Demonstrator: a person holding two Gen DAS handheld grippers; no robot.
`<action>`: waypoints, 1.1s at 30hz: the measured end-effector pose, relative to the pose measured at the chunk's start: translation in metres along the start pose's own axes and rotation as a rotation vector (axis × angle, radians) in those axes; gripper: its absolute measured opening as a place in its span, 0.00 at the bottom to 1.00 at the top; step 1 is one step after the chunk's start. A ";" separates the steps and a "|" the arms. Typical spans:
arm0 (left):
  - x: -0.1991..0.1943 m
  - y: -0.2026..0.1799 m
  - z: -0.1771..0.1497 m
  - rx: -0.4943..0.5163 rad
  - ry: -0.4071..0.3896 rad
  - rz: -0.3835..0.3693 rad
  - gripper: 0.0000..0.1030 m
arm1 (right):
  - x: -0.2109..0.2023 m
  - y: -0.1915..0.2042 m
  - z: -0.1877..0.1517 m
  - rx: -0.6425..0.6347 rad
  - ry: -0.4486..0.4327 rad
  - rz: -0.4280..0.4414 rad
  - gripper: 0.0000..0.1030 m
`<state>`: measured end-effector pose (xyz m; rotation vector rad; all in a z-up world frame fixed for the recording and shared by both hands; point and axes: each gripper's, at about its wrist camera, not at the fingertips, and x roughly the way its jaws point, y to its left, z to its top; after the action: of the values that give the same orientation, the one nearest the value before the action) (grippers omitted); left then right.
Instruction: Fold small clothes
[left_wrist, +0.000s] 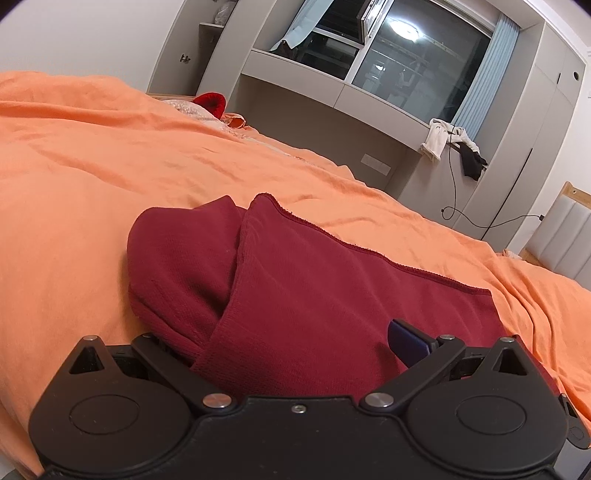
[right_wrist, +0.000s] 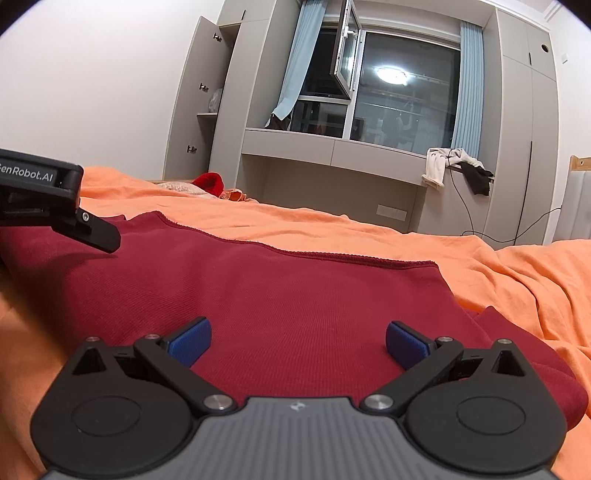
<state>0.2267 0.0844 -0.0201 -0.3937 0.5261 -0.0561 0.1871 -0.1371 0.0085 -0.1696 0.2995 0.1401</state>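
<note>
A dark red knit garment (left_wrist: 314, 280) lies on the orange bedsheet (left_wrist: 110, 177), its left part folded over into a rounded bulge. My left gripper (left_wrist: 295, 343) stands open low over the near edge; the cloth covers its left finger, and only the right blue pad (left_wrist: 406, 341) shows. In the right wrist view the same garment (right_wrist: 277, 288) spreads flat with its hemmed edge at the far side. My right gripper (right_wrist: 299, 343) is open just above it, both blue pads bare. The left gripper (right_wrist: 92, 232) reaches in from the left edge, over the garment's left part.
The orange sheet (right_wrist: 480, 266) is wrinkled to the right. A red item (right_wrist: 208, 182) lies at the bed's far end. Behind stand grey cupboards, a window ledge (right_wrist: 332, 147) with draped clothes (right_wrist: 458, 166) and a hanging cable.
</note>
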 end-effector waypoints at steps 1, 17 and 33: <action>0.000 -0.001 0.000 0.002 0.000 0.002 0.99 | 0.000 0.000 0.000 0.001 0.000 0.000 1.00; 0.003 -0.005 0.000 0.007 -0.039 0.055 0.96 | -0.003 -0.033 0.024 -0.076 0.083 0.144 1.00; 0.000 -0.019 0.019 -0.020 -0.111 0.221 0.23 | -0.041 -0.083 0.029 -0.084 0.020 0.064 1.00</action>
<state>0.2367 0.0739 0.0021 -0.3541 0.4586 0.1833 0.1702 -0.2168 0.0606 -0.2450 0.3193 0.2146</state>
